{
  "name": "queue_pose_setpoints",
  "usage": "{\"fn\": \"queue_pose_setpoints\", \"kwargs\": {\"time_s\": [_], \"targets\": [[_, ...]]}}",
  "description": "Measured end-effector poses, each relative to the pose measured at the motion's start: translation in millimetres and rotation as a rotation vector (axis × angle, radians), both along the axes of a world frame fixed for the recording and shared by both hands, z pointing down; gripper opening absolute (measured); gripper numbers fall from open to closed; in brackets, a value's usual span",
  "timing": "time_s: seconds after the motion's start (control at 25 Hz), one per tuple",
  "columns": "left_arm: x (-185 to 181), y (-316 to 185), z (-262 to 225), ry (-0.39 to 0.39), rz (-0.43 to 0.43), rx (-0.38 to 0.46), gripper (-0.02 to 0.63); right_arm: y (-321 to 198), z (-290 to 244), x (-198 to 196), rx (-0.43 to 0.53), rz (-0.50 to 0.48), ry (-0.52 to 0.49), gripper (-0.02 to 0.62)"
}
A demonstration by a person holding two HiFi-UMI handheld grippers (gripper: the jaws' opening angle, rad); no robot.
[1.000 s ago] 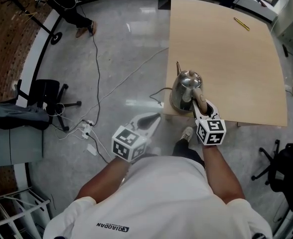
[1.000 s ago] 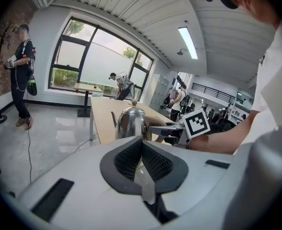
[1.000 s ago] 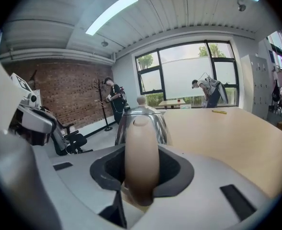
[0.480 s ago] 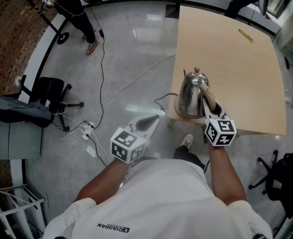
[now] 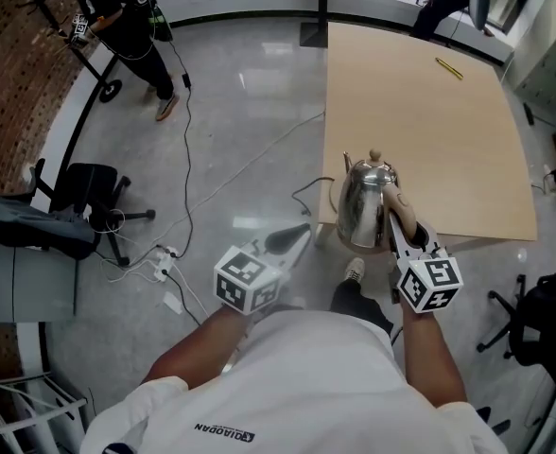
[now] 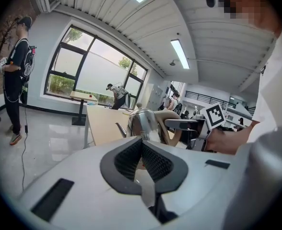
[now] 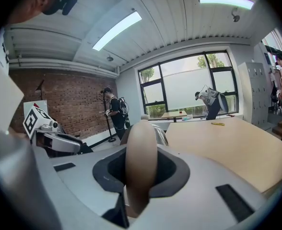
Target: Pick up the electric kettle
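Item one, electric kettle [image 5: 361, 206]: polished steel body, knobbed lid, thin spout pointing away from me, tan handle [image 5: 398, 208] facing the person. I place it at the near left corner of the table [image 5: 429, 130], its bottom showing past the table's near edge in the head view, so it looks clear of the tabletop. Item two, right gripper [image 5: 403, 235]: jaws clamped on the tan handle, which fills the gap between the pads in the right gripper view. Item three, left gripper [image 5: 290, 238]: out over the floor to the left of the kettle and apart from it, jaws closed together with nothing between them, the kettle visible beyond their tips in the left gripper view. Item four, a yellow pen [image 5: 449, 68] lying near the table's far right corner, well apart from the kettle. Item five, floor left of the table: trailing cables [image 5: 185, 149], a black office chair [image 5: 84, 183], and a person in black [image 5: 127, 12] standing at the far edge.
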State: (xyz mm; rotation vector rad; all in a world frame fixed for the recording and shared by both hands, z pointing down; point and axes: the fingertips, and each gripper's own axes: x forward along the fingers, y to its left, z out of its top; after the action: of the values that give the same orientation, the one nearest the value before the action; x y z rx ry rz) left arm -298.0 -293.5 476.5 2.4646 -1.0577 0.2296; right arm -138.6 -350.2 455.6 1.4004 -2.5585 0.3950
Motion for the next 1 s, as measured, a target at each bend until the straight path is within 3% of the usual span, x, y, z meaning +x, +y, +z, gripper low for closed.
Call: {"fn": "queue_pose_setpoints", "kwargs": {"time_s": [0.24,0.6,1.0], "targets": [[20,21,1,0.004,0.038,0.009,-0.005,47,-4,16,-0.003,0.011,-0.014,0.081],[50,49,-14,0.026,-0.030,0.045,-0.005,82,-9,51,0.000,-0.043,-0.024,0.081],[138,92,-24,0.042,-0.107,0.063,-0.005,138,-22,141,0.022,-0.112,-0.029,0.081]]}}
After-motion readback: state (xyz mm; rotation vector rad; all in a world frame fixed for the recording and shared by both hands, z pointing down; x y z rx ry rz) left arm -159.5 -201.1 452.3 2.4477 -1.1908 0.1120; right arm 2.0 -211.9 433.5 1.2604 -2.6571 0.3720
